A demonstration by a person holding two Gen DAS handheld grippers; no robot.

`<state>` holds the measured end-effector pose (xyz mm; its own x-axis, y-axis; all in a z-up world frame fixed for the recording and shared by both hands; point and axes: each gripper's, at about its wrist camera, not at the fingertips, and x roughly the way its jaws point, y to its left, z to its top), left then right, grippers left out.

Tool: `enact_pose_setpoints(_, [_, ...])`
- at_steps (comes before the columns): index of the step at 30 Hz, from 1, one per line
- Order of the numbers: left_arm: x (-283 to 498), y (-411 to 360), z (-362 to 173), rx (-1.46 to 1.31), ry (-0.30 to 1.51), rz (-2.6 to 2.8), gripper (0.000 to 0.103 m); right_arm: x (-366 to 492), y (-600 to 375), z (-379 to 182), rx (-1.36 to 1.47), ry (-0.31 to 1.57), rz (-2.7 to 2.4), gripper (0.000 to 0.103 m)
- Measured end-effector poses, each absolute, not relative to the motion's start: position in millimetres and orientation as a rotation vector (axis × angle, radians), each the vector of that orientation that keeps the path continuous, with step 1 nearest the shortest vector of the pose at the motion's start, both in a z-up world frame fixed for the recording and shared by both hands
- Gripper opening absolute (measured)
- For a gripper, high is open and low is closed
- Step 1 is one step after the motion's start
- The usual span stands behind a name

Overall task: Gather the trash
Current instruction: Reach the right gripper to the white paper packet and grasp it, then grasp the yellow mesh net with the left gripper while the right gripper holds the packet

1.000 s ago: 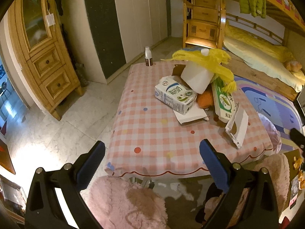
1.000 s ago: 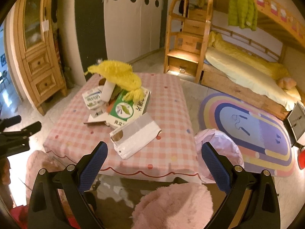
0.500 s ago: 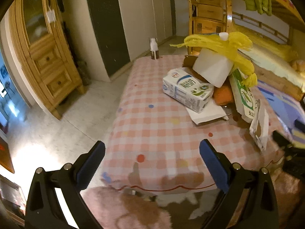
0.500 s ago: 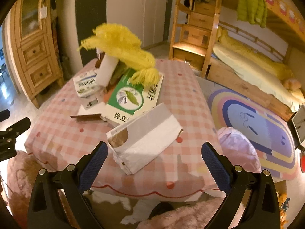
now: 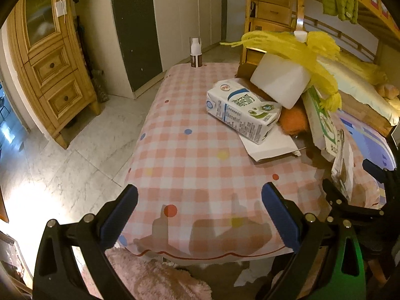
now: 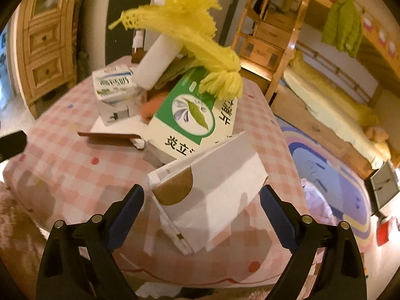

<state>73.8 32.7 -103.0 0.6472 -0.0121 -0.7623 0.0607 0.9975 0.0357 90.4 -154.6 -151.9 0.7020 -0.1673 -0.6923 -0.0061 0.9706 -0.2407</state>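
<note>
Both claws have closed in on the surface since a second ago, and the flattened white carton now fills the gap in front of the right claw. That claw's blue pads stand wide apart on either side of the carton, not touching it; the left claw is likewise spread, hovering over bare checked cloth near the front edge.

The carton lies at the near right corner of the surface, leaning against a green-and-white box. It looks like thin, empty paperboard: light, fairly stiff along its folded edges, likely to buckle if squeezed across the broad face. Gripping across the narrow folded end beside the brown half-round flap seems safest.

Behind it, a milk carton has a glossy, probably slippery skin, and the yellow yarn draped over a white roll is soft and would snag.
</note>
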Motion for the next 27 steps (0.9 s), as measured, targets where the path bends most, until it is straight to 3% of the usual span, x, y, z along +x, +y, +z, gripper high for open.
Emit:
enact_pose_setpoints(2, [74.3, 33.2, -103.7, 0.059, 0.867, -0.041, 0.096, 90.0, -157.7, -153.6, -0.226, 0.783, -0.094, 0.085])
enact_pose_setpoints(3, [73.8, 33.1, -103.6, 0.060, 0.867, -0.043, 0.096, 90.3, -159.1, -153.5, -0.226, 0.784, -0.106, 0.063])
enact_pose_setpoints(7, [72.8, 32.5, -103.2, 0.059, 0.870, -0.050, 0.096, 86.5, -177.3, -147.6, -0.141, 0.795, -0.102, 0.041])
enact_pose_setpoints(9, [71.1, 31.2, -102.1, 0.054, 0.872, -0.062, 0.096, 80.8, -186.1, -140.5, -0.103, 0.785, -0.087, 0.019])
enact_pose_setpoints(11, [68.2, 29.5, -99.8, 0.039, 0.874, -0.083, 0.096, 73.7, -192.0, -132.0, -0.081, 0.773, -0.077, 0.006])
enact_pose_setpoints(15, [61.8, 21.7, -92.5, 0.030, 0.870, -0.112, 0.096, 52.3, -217.3, -103.8, -0.021, 0.716, -0.047, 0.002])
enact_pose_setpoints(20, [58.1, 6.9, -82.1, 0.029, 0.864, -0.173, 0.085, 33.8, -248.3, -70.4, 0.070, 0.641, -0.003, 0.002])
enact_pose_setpoints(25, [61.6, -19.6, -61.3, 0.076, 0.809, -0.235, 0.061, 27.1, -261.9, -45.5, 0.093, 0.577, 0.014, 0.002])
enact_pose_setpoints(27, [65.0, -30.2, -51.1, 0.086, 0.784, -0.268, 0.056, 28.9, -268.0, -43.0, 0.103, 0.572, 0.021, 0.002])
